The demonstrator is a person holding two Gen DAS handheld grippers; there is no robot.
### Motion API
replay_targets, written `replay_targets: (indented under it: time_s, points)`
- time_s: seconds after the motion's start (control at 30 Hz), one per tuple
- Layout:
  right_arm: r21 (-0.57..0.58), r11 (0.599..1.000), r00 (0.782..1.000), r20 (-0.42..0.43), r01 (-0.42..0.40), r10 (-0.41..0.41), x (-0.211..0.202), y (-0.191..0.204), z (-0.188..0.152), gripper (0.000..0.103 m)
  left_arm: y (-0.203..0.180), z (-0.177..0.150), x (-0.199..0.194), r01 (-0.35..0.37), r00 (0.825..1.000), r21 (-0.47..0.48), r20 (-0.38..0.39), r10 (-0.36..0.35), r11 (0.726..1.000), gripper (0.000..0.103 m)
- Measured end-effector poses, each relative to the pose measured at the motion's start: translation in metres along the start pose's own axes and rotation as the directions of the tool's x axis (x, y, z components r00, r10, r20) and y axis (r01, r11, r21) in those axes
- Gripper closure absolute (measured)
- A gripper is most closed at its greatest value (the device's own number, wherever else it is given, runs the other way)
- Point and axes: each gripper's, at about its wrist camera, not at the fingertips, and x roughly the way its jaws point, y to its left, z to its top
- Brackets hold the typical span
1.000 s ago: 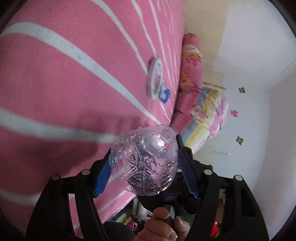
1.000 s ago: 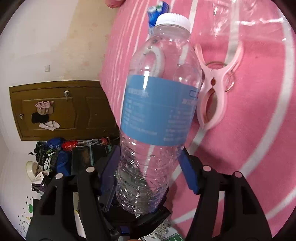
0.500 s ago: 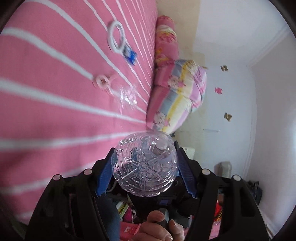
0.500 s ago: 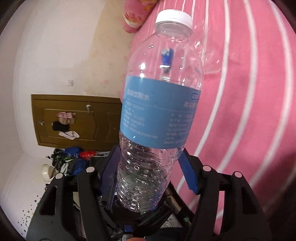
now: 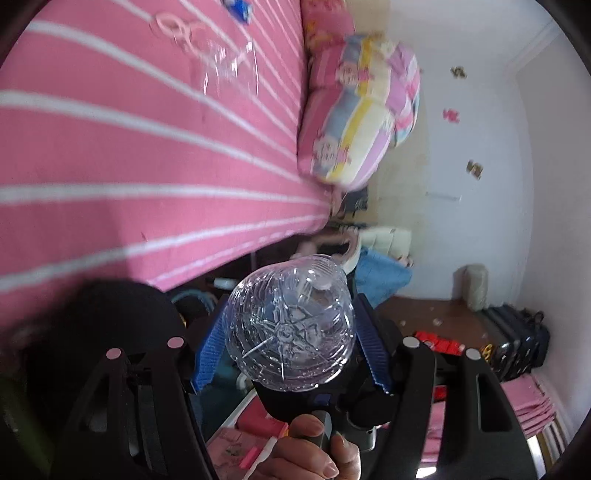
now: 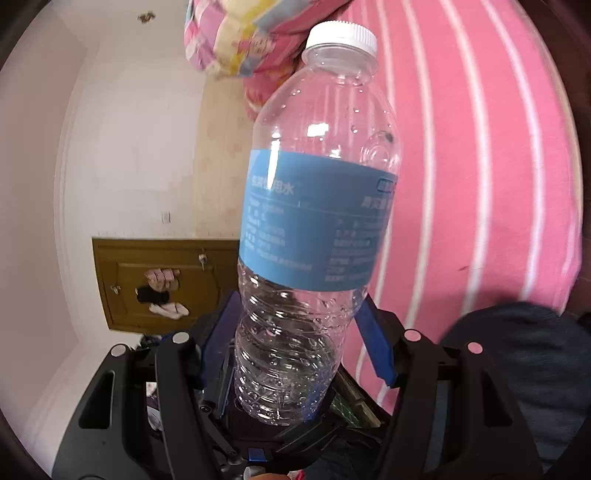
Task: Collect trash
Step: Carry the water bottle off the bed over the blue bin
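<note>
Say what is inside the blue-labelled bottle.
The bottle, capped white, looks empty through its clear walls: only droplets on the plastic, no liquid pooled. The label hides the middle; the base sits hidden low in the right gripper.

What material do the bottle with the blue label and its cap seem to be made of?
Bottle: thin clear plastic, probably, glossy; it is see-through, with ribs and bright highlights. Cap: opaque white plastic, apparently, ridged around the side.

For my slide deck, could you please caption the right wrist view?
Right gripper holds an empty clear bottle, blue label, white cap, beside the pink striped bed.
</note>
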Motion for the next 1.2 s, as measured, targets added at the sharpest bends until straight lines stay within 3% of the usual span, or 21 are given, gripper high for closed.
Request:
replay_targets:
  time_s: [0.3,0.5,0.73,0.93,1.2]
  points:
    - [0.128,0.991,0.995,0.091,-0.047,0.036,-0.068,-0.052,0.02,0.039,-0.002,-0.044,0.082,-0.093,0.987,0.035,-0.125,0.096,0.995,0.04]
    - [0.256,0.959,0.983,0.162,-0.123,0.083,-0.135,-0.121,0.039,0.041,0.005,-0.069,0.148,-0.161,0.961,0.052,-0.22,0.169,0.986,0.04]
    - [0.385,0.908,0.969,0.234,-0.163,0.074,-0.175,-0.178,0.054,0.043,0.03,-0.092,0.221,-0.271,0.904,0.084,-0.32,0.284,0.959,0.04]
    - [0.471,0.86,0.955,0.29,-0.196,0.059,-0.195,-0.225,0.058,0.043,0.053,-0.104,0.264,-0.337,0.858,0.11,-0.373,0.353,0.935,0.04]
    - [0.585,0.778,0.942,0.335,-0.228,0.024,-0.209,-0.284,0.065,0.043,0.091,-0.11,0.316,-0.403,0.784,0.167,-0.444,0.434,0.9,0.04]
